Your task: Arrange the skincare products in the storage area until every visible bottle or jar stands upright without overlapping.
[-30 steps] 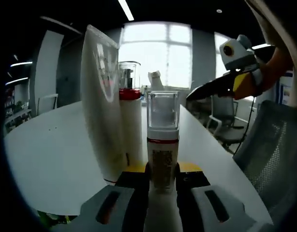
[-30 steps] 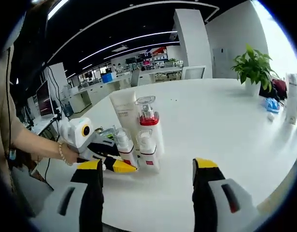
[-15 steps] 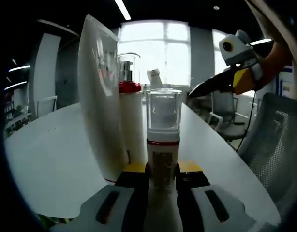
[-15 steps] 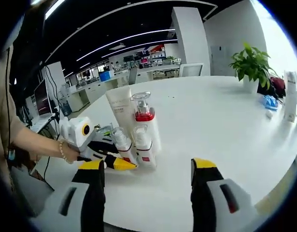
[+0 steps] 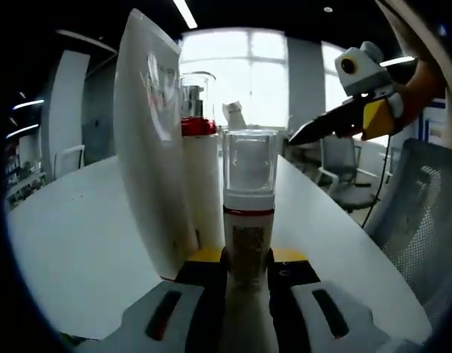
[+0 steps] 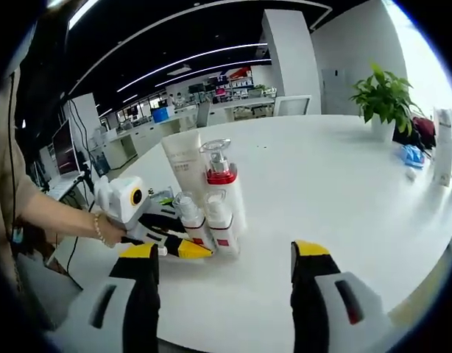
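Backlit strongly in the left gripper view by a blown-out window [image 5: 233, 81], leaving the white tube [image 5: 149, 191] and bottles shaded. Evenly lit in the right gripper view by ceiling strip lights [image 6: 196, 59], with glare at the right edge. Bent by fisheye distortion; soft and blurred near the edges.

Open-plan office (desk rows [image 6: 149, 132], mesh chair [image 5: 425, 220]).

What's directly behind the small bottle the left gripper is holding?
Behind the small bottle stand a red-collared pump bottle and a white tube. Its body hides their bases and the table behind.
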Tool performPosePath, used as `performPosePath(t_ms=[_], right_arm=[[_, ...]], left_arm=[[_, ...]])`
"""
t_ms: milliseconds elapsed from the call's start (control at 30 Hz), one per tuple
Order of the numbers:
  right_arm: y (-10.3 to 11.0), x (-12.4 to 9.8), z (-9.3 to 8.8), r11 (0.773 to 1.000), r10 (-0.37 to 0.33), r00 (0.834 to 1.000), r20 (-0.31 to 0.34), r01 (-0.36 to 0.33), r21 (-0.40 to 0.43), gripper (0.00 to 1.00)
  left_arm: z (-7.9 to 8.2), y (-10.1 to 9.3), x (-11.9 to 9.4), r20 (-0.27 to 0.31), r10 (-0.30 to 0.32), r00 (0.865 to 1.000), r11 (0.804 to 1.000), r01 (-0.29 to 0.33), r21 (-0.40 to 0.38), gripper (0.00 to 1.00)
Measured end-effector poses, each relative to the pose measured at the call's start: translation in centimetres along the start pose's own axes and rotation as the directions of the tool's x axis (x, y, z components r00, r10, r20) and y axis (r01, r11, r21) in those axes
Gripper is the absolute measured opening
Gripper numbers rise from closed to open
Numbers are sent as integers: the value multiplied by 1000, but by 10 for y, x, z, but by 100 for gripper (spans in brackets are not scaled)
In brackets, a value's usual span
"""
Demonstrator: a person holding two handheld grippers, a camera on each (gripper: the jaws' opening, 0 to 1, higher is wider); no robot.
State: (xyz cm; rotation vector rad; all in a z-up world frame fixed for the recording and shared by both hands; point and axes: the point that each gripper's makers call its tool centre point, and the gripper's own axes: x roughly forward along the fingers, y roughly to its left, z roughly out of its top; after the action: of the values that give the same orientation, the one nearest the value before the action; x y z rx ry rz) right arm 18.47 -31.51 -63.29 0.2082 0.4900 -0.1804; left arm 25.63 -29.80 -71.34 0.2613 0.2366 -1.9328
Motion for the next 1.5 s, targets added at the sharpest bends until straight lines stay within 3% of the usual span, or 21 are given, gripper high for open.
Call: performPosePath(t_ms=[367, 567, 933, 1067, 1267, 1333, 1500], right_arm=[[2, 0, 1, 1000, 3, 1000, -1, -3, 0, 75], [4, -2, 3, 1000, 4, 1000, 5, -4, 0, 75], [14, -5, 23, 1000, 15, 999, 45, -14, -20, 75], [24, -6, 32, 999, 35, 997, 66, -32, -33, 76], [33, -14, 40, 998, 49, 994, 93, -45, -41, 78], [36, -17, 39, 998, 54, 994, 93, -50, -46, 79], [43, -23, 32, 997, 70, 994, 88, -66, -49, 81]], left_arm=[[-2, -3, 1, -17, -6, 1000, 1000, 6, -18, 18], [0, -4, -1, -22, -5, 1000, 1000, 4, -19, 23], [0, -12, -17, -72, 13, 997, 1000, -14, -14, 30], [4, -13, -30, -80, 47, 996, 998, -50, -34, 35], [10, -15, -55, -87, 138, 987, 986, -145, -87, 50], [10, -18, -63, -101, 162, 982, 979, -173, -108, 58], [14, -27, -88, -129, 210, 969, 965, -226, -133, 67]])
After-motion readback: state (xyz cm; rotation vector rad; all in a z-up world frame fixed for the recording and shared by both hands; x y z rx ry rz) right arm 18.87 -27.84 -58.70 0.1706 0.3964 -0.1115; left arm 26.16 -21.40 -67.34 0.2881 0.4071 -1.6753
